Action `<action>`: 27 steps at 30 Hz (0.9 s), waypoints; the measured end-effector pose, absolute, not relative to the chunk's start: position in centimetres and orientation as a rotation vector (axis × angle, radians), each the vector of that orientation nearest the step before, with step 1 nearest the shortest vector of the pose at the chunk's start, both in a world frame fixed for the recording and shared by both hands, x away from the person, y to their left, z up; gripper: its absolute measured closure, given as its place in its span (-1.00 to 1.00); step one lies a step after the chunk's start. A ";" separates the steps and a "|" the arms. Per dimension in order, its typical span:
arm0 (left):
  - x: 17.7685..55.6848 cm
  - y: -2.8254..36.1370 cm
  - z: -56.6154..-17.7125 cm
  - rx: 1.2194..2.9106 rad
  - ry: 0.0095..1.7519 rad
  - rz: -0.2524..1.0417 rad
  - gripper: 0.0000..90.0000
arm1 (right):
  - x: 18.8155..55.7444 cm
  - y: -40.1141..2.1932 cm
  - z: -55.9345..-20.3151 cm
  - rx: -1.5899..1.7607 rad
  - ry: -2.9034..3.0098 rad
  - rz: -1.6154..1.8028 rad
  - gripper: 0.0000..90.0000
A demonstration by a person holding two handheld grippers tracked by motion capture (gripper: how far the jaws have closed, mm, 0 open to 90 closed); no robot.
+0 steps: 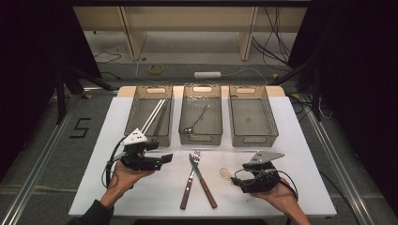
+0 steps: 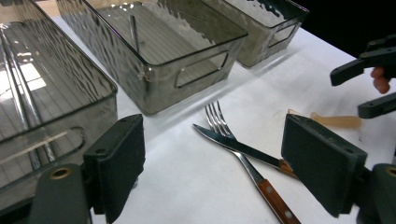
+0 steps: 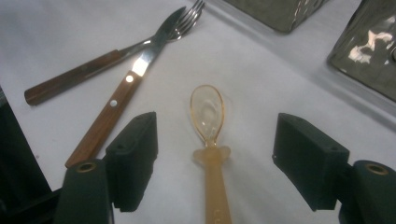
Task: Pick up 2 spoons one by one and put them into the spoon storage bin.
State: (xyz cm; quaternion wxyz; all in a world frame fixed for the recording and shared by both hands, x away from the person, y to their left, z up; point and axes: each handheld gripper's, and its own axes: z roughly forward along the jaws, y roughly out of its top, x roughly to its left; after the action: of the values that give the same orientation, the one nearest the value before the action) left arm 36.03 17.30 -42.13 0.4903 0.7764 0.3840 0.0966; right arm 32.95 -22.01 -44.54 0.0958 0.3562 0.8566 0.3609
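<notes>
A fork (image 1: 187,192) and a knife (image 1: 209,193), both with wooden handles, lie crossed at the middle of the white table. To their right lies a translucent amber plastic spoon (image 1: 226,174). My right gripper (image 1: 238,180) is low over it, and in the right gripper view the spoon (image 3: 208,112) lies between the open jaws (image 3: 215,126) with neither pad touching it. My left gripper (image 1: 165,158) hovers left of the cutlery and points right. Its jaws (image 2: 215,135) stand open and empty, with the fork (image 2: 217,119) and knife (image 2: 243,148) beyond them.
Three smoked plastic bins stand in a row at the back. The left bin (image 1: 136,110) holds white chopsticks (image 1: 155,115), the middle bin (image 1: 202,137) holds a metal spoon (image 1: 197,121), and the right bin (image 1: 253,139) holds nothing. Bare tabletop (image 1: 141,197) lies in front.
</notes>
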 end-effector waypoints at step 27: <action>33.0 17.5 -42.6 1.925 0.877 0.329 -0.54 | 33.5 -21.3 -46.2 1.096 2.727 0.704 0.30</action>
State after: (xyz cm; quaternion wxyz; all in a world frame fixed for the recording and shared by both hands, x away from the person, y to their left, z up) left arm 32.97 17.49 -42.61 0.4799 0.7889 0.3595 0.1347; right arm 33.53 -21.31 -46.19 0.0597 0.3621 0.9007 0.2325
